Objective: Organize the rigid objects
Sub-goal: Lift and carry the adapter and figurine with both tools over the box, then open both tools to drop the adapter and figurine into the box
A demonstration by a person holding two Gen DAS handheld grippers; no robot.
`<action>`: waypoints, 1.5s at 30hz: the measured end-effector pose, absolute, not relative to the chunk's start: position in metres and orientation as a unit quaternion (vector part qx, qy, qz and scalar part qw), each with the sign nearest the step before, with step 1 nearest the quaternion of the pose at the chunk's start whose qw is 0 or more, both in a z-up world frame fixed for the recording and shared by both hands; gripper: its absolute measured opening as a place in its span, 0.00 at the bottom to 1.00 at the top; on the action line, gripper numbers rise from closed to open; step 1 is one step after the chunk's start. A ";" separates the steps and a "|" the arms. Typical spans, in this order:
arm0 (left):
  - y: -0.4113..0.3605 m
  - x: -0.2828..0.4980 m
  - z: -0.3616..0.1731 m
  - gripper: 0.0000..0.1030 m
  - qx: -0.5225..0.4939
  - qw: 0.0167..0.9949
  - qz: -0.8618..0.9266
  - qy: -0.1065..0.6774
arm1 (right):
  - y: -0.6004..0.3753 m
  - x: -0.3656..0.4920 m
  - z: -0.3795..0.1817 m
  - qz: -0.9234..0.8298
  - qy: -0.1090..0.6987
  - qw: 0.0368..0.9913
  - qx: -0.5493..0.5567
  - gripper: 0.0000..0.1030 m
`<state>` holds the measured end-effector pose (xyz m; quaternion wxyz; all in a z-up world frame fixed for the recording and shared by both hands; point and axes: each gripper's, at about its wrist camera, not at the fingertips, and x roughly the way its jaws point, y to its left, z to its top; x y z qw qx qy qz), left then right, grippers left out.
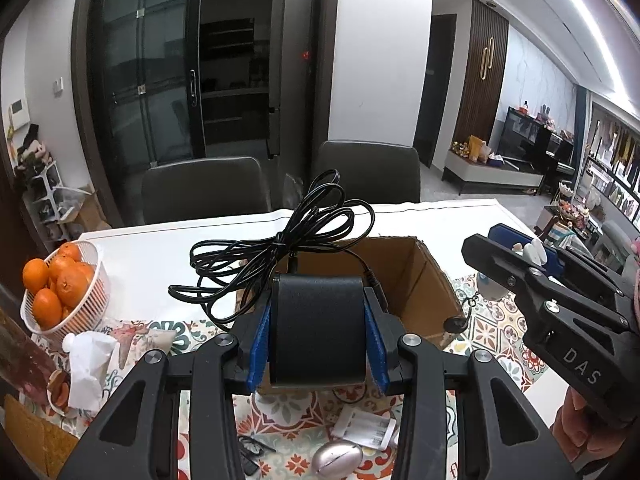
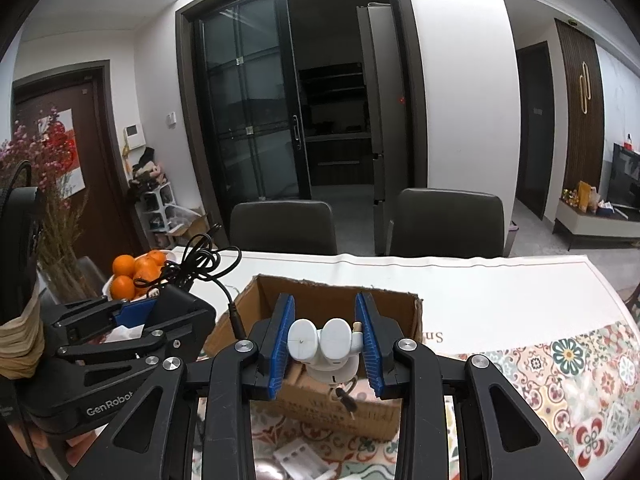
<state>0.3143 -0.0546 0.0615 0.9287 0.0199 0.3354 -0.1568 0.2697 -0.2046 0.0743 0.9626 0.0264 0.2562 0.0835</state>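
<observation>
My left gripper (image 1: 318, 344) is shut on a black power adapter (image 1: 318, 320), held above the near left side of an open cardboard box (image 1: 424, 280). Its bundled black cable (image 1: 280, 248) sticks up and loops over the box's left edge. My right gripper (image 2: 326, 344) is shut on a small white figurine (image 2: 324, 344) with a cord hanging below, held over the near wall of the same box (image 2: 400, 312). The right gripper also shows at the right of the left wrist view (image 1: 516, 252), and the left gripper at the left of the right wrist view (image 2: 132, 320).
A white basket of oranges (image 1: 60, 280) stands at the table's left. A crumpled white tube (image 1: 90, 360), a silver egg-shaped object (image 1: 338, 460) and a labelled white packet (image 1: 366, 428) lie on the patterned cloth (image 1: 496, 320) near me. Two grey chairs (image 1: 204, 188) stand behind the table.
</observation>
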 end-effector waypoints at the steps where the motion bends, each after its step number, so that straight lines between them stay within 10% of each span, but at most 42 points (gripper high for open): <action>1: -0.055 0.320 0.060 0.39 0.019 0.927 -0.157 0.340 | -0.205 0.274 0.074 0.084 0.258 0.962 0.028 0.32; 45: -0.079 0.405 -0.021 0.44 0.038 0.878 -0.140 0.456 | -0.225 0.374 -0.016 0.085 0.403 0.909 0.059 0.37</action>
